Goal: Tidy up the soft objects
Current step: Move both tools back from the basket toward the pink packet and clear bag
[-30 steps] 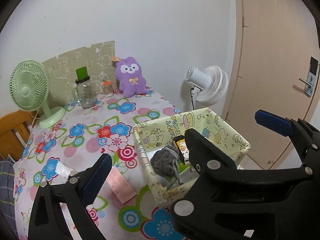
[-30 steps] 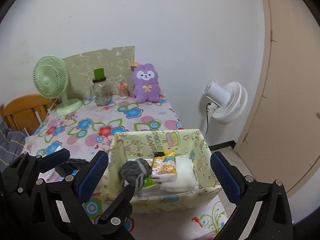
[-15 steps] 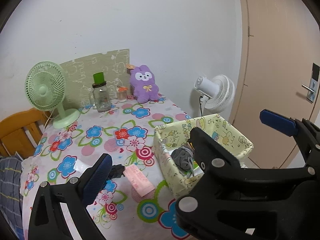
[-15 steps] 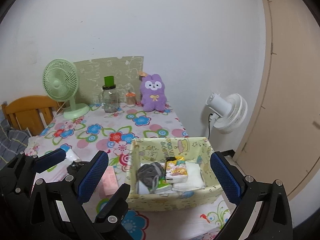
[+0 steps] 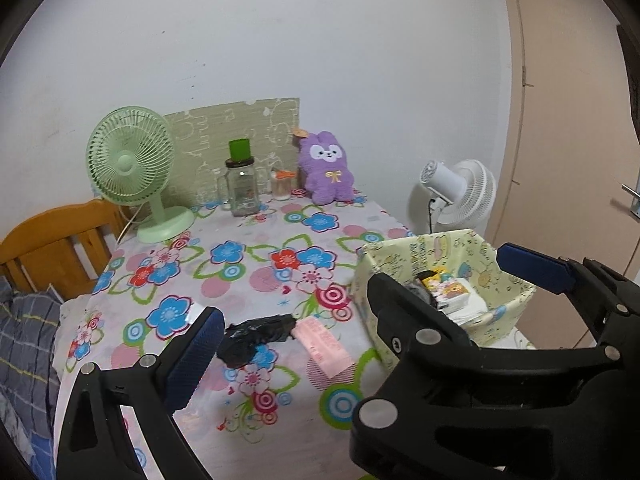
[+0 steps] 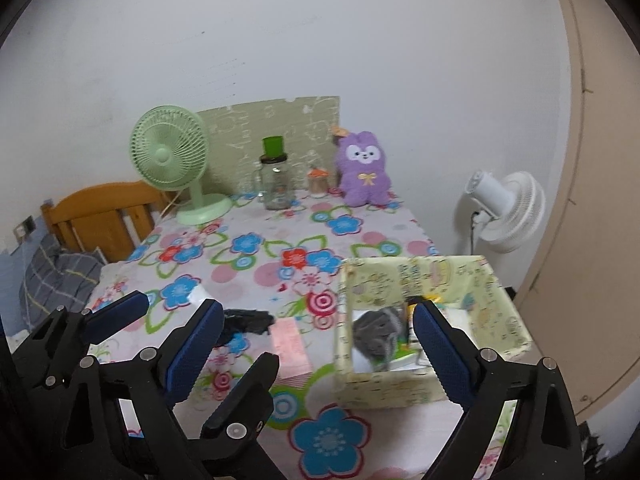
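A pale yellow printed fabric basket (image 5: 508,280) (image 6: 496,304) stands at the table's near right corner. It holds a grey soft bundle (image 6: 376,332), a cartoon tissue pack (image 5: 450,290) and something white. A crumpled black soft thing (image 5: 256,334) (image 6: 246,318) lies on the flowered cloth beside a pink packet (image 5: 324,346) (image 6: 290,346). A purple plush (image 5: 326,176) (image 6: 364,170) sits at the far edge. My left gripper (image 5: 320,320) is open and empty, back from the table. My right gripper (image 6: 316,320) hangs close beside it, its jaws closing slightly on nothing.
A green desk fan (image 5: 132,168), a glass jar with a green lid (image 5: 240,188) and a small pot line the far side. A white floor fan (image 5: 460,196) and a door (image 5: 568,120) are to the right. A wooden chair (image 5: 52,240) and plaid bedding (image 5: 24,340) are on the left.
Both grippers have drawn back from the table, so the basket looks smaller and farther. The black thing and the pink packet have come fully into view. The right jaws narrowed a little.
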`<state>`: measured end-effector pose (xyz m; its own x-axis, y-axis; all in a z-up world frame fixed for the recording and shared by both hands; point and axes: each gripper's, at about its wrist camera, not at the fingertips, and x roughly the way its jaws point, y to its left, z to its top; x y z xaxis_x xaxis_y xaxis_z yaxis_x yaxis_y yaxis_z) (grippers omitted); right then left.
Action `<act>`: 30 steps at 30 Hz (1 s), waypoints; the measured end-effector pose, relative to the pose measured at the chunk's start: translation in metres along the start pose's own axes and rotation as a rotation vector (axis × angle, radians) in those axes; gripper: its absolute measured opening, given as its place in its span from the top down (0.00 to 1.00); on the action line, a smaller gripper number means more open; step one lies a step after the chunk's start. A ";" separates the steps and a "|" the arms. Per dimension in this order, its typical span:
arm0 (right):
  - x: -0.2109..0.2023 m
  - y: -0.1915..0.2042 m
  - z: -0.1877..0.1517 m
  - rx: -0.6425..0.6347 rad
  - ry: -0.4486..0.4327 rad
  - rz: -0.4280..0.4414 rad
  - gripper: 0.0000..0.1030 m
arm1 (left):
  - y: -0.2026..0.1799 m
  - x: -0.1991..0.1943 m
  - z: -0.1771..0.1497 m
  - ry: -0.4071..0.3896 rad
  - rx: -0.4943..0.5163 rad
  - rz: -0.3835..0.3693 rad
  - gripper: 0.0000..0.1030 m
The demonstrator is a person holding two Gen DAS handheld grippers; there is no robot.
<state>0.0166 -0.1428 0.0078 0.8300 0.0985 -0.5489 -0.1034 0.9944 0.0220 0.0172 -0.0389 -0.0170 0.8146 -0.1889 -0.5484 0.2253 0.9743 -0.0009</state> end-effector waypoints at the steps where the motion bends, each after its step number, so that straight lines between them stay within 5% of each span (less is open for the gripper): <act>1: 0.001 0.002 -0.001 -0.003 0.000 0.006 0.06 | 0.003 0.001 -0.002 0.001 -0.002 0.000 0.03; 11: 0.027 0.031 -0.016 -0.039 0.017 0.096 0.11 | 0.034 0.015 -0.022 0.032 -0.049 0.038 0.06; 30: 0.093 0.058 -0.037 -0.091 0.143 0.119 0.29 | 0.069 0.063 -0.053 0.154 -0.094 0.104 0.15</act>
<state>0.0678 -0.0775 -0.0725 0.7232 0.2023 -0.6604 -0.2510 0.9677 0.0217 0.0554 0.0233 -0.0962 0.7379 -0.0728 -0.6710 0.0875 0.9961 -0.0118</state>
